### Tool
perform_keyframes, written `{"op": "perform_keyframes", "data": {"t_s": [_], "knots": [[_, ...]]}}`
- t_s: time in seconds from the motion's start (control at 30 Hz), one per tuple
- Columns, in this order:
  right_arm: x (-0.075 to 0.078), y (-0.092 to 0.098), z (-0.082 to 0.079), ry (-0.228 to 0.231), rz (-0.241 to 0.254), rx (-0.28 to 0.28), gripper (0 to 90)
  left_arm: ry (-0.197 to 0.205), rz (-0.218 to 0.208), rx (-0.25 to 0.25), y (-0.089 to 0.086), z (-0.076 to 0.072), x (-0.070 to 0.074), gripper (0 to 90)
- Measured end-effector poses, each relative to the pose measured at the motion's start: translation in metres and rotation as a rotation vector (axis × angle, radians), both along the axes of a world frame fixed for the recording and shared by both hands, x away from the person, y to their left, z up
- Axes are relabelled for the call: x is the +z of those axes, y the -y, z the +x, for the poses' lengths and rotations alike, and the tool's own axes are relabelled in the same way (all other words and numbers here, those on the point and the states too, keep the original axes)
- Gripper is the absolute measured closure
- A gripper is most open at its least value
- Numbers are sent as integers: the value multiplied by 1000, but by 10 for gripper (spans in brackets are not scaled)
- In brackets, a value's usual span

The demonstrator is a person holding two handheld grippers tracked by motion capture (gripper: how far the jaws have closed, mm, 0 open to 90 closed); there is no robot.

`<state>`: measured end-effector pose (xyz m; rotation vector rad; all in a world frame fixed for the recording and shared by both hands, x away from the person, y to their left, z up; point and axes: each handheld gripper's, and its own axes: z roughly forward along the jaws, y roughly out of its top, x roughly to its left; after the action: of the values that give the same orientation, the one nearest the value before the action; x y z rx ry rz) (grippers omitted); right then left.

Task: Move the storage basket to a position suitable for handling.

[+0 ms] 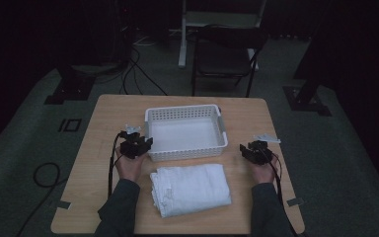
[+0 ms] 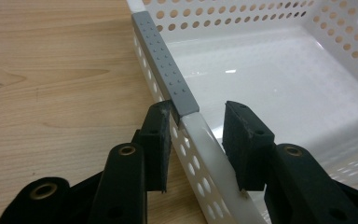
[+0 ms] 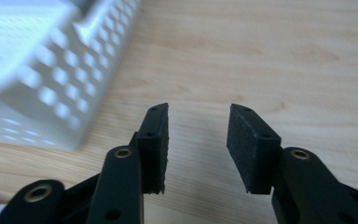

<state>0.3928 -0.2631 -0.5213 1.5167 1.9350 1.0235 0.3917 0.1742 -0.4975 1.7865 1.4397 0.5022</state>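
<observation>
On the wooden worktop (image 1: 103, 148), the left claw (image 2: 196, 135) stands with its jaws apart, straddling the left rim of the white perforated basket (image 1: 185, 132); one jaw is outside the wall, the other inside, just below a grey strip (image 2: 165, 70) on the rim. The basket sits mid-worktop, empty. Just in front of it lies a folded white towel (image 1: 190, 189). Farther right, the right claw (image 3: 197, 142) hovers over bare wood beside the basket, jaws apart, gripping nothing.

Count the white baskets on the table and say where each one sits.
1. The white basket sits mid-table, beyond the folded towel. The left gripper is open and straddles its left rim.
</observation>
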Motion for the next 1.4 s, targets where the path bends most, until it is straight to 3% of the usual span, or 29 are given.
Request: {"op": "perform_keyframes", "data": {"t_s": [0.23, 0.43, 0.67, 1.0, 1.4], "knots": [[20, -17, -8, 55, -9, 38, 588, -1, 0, -19, 2, 3, 0, 623], [38, -30, -11, 100, 26, 80, 553, -4, 11, -26, 5, 4, 1, 623], [31, -43, -4, 62, 17, 126, 543, 1, 11, -41, 15, 7, 2, 623], [22, -43, 2, 26, -3, 106, 630, 5, 19, -50, 21, 9, 1, 622], [22, -44, 3, 17, -9, 95, 638, 2, 9, -28, 23, 16, 1, 651]]}}
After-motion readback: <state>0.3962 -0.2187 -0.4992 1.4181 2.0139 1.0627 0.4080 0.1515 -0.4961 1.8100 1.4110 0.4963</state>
